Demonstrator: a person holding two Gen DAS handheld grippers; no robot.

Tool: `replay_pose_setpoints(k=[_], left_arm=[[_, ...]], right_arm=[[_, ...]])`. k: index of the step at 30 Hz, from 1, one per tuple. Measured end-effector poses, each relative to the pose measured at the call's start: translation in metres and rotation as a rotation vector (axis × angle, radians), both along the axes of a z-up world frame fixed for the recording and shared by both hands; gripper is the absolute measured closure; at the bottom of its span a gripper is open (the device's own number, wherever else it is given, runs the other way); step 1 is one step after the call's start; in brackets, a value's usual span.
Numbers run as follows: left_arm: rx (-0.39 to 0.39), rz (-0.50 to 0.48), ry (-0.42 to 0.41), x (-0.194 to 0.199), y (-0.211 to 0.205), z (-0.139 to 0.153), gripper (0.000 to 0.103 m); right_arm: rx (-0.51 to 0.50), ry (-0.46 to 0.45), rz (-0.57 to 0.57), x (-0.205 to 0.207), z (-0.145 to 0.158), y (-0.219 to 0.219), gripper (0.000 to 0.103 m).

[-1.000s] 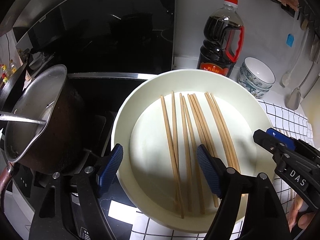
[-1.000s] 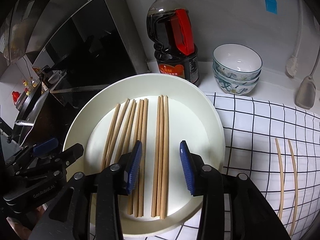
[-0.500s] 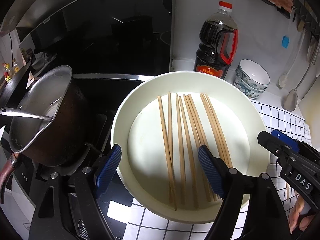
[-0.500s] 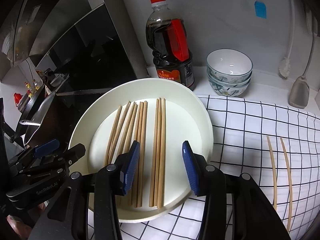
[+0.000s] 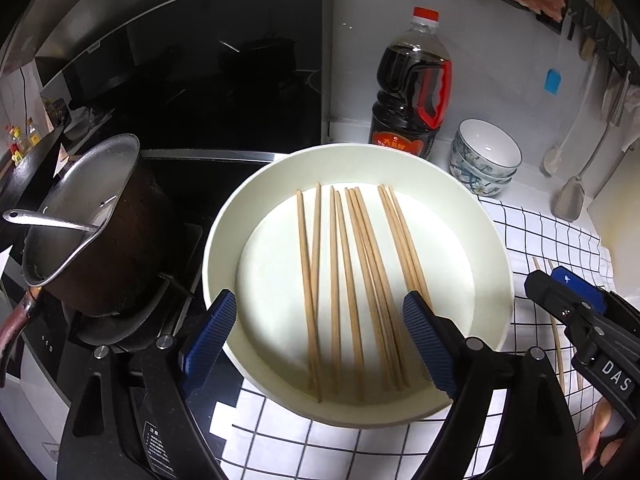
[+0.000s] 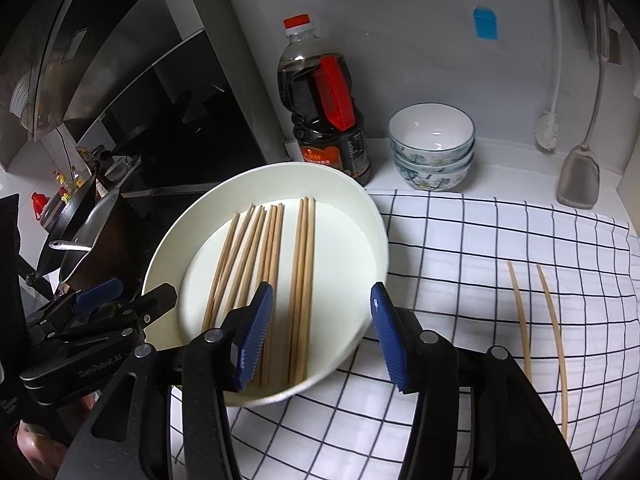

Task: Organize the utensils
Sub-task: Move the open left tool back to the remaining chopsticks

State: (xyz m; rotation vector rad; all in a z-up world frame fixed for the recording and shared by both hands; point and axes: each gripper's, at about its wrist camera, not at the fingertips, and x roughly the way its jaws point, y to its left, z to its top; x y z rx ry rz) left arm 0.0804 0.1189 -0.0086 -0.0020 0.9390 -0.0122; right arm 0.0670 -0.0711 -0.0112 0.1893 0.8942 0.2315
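At the far left of the left wrist view a dark pot (image 5: 84, 224) sits on the stove. Centre frame, the white plate (image 5: 224, 240) carries the chopsticks (image 5: 352, 280) in loose rows. The left gripper (image 5: 320, 340) spreads wider over its near rim, clamping nothing. In the right wrist view the right gripper (image 6: 320, 336) is also opening, empty. At far right, two chopsticks (image 6: 536, 340) lie on the checked cloth (image 6: 460, 264) on the bench.

Kitchen setting. A white counter (image 6: 500, 172) meets a pale grey wall (image 6: 400, 40). Left of the dark sauce bottle (image 6: 326, 120), glossy black panels (image 5: 200, 92) back a black stove (image 5: 192, 184). Right of the bottle, a blue hook (image 6: 485, 23) sits on the wall above the checked cloth (image 6: 500, 248).
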Motion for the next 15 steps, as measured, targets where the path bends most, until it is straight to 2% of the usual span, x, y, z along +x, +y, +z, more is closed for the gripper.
replay_pose_setpoints(k=[15], left_arm=[[0.009,-0.028,0.002,-0.019,-0.042,0.003,0.017]], right_arm=[[0.003,-0.009,-0.059,-0.028,0.003,-0.053,0.052]])
